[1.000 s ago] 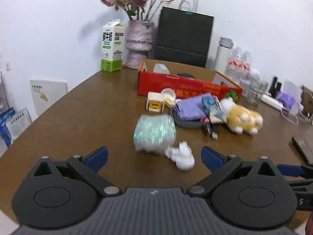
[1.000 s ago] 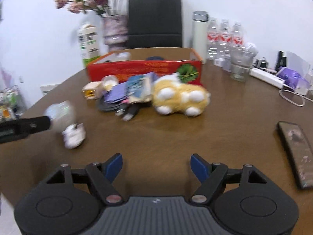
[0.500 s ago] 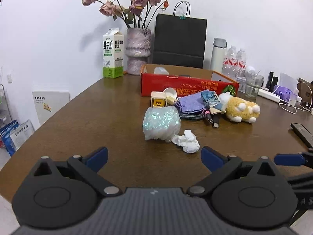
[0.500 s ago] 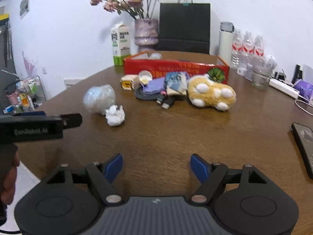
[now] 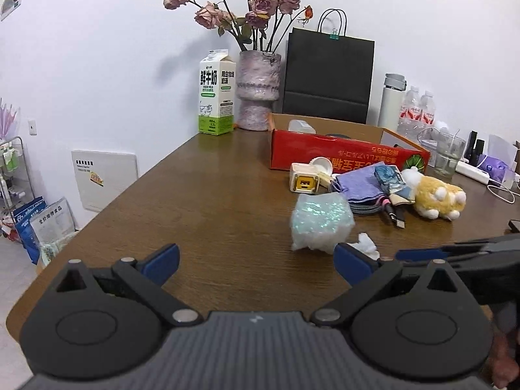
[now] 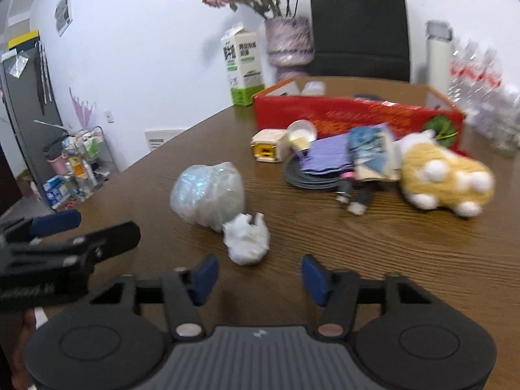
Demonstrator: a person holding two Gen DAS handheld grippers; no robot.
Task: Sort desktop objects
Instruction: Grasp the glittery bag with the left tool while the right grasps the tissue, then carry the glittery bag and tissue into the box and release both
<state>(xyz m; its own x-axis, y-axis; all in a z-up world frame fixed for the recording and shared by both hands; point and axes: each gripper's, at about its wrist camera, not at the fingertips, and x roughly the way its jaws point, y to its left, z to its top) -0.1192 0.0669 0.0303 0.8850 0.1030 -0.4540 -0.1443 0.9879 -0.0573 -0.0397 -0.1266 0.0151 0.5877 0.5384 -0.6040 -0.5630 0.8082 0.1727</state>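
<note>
A crumpled white tissue (image 6: pixel 247 242) lies on the brown table just beyond my open right gripper (image 6: pixel 256 279), centred between its blue pads. It also shows in the left wrist view (image 5: pixel 367 243). A shiny bubble-wrap bundle (image 6: pixel 209 191) sits behind it (image 5: pixel 320 221). Further back lie a yellow plush toy (image 6: pixel 445 175), a purple cloth (image 6: pixel 328 154), a blue packet (image 6: pixel 370 146), cables (image 6: pixel 354 195), a white charger cube (image 6: pixel 268 146) and a small cup (image 6: pixel 302 133). A red cardboard box (image 6: pixel 354 113) stands behind them. My left gripper (image 5: pixel 256 263) is open and empty.
A milk carton (image 5: pixel 216 97), a flower vase (image 5: pixel 258 91) and a black paper bag (image 5: pixel 328 78) stand at the far edge. A thermos (image 5: pixel 391 100), water bottles (image 5: pixel 417 110) and a glass (image 5: pixel 450 152) stand at the right. The table edge runs down the left.
My right gripper has swung left and moved in close to the white tissue. The left gripper has shifted left, so the pile now sits to its right.
</note>
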